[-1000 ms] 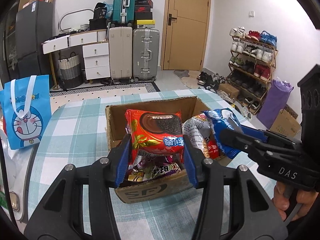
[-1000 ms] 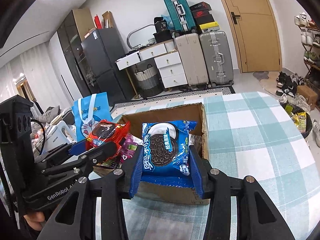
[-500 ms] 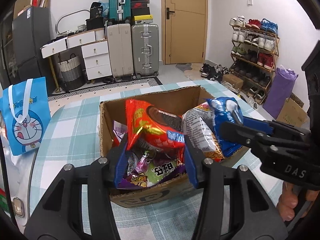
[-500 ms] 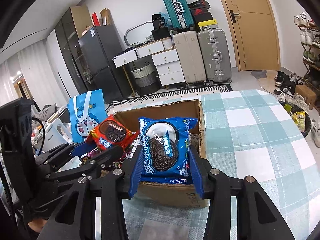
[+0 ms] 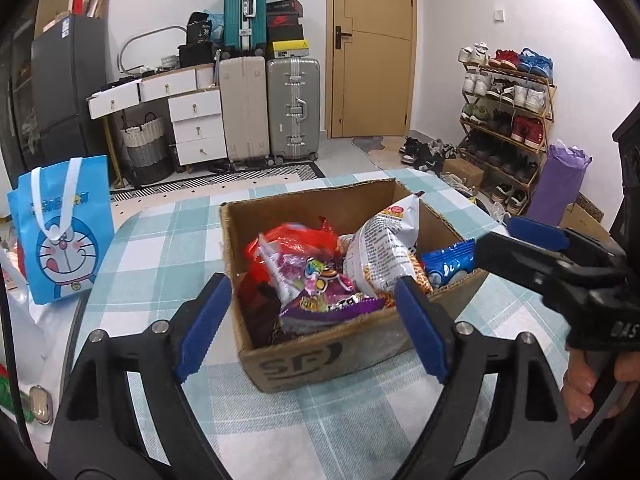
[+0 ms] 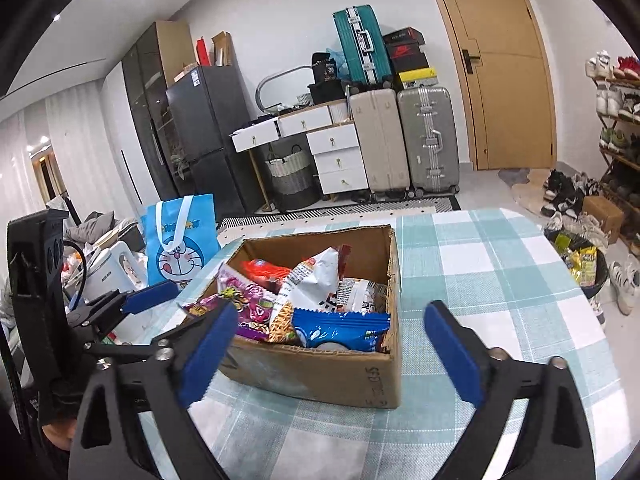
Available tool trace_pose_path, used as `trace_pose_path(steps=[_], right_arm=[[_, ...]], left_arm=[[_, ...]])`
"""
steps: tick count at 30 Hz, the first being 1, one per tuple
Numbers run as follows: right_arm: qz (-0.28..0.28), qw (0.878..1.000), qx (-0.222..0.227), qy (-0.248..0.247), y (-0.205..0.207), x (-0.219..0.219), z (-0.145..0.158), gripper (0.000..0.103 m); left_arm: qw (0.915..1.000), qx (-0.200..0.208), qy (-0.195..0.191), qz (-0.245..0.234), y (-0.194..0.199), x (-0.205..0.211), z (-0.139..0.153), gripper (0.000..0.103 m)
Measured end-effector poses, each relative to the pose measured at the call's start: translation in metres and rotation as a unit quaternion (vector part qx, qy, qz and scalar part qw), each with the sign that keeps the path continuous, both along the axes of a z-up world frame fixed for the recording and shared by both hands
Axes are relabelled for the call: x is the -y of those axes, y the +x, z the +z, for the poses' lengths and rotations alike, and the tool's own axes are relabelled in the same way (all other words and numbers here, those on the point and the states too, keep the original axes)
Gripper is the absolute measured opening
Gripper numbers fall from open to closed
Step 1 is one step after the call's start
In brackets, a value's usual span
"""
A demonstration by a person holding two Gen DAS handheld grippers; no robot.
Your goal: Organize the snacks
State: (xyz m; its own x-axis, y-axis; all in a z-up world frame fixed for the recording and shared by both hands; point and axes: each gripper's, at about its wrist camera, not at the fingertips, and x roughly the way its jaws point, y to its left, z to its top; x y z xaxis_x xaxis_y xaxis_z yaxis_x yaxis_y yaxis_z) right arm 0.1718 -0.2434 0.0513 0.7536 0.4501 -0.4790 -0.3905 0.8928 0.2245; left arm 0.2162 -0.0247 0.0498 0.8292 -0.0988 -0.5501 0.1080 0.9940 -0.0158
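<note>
A cardboard box [image 5: 320,354] [image 6: 320,376] stands on the checked table and holds several snack packs. A red cookie pack [image 5: 292,240] [image 6: 264,270] lies at the box's left. A blue cookie pack [image 5: 446,268] [image 6: 340,330] lies at its near right corner. A white noodle pack [image 5: 386,248] [image 6: 316,276] and a purple candy pack [image 5: 324,288] [image 6: 248,300] lie between them. My left gripper [image 5: 312,320] is open and empty in front of the box. My right gripper [image 6: 328,344] is open and empty, also just in front of the box; it shows at the right of the left wrist view [image 5: 520,244].
A blue Doraemon bag [image 5: 64,232] [image 6: 180,240] stands at the table's left edge, with a white kettle [image 6: 108,276] beside it. Suitcases [image 5: 272,108], drawers and a fridge stand behind the table. A shoe rack [image 5: 504,120] lines the right wall.
Both grippers opened. The red cookie pack dropped from my left gripper and the blue one from my right gripper into the box. Both grippers pulled back a little.
</note>
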Motion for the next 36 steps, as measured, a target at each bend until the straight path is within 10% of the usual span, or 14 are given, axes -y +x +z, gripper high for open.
trace_pose_path(steps=[4,36], right_arm=[[0.009,1.0,-0.004,0.003,-0.01,0.001,-0.002,0.102],[0.005,0.997,0.075,-0.012,-0.069,0.017,-0.044,0.103]], left_arm=[[0.9997,0.021,-0.01,0.009,-0.022,-0.01,0.003,0.103],[0.996,0.072,-0.02,0.05,-0.099,-0.04,-0.042,0.103]])
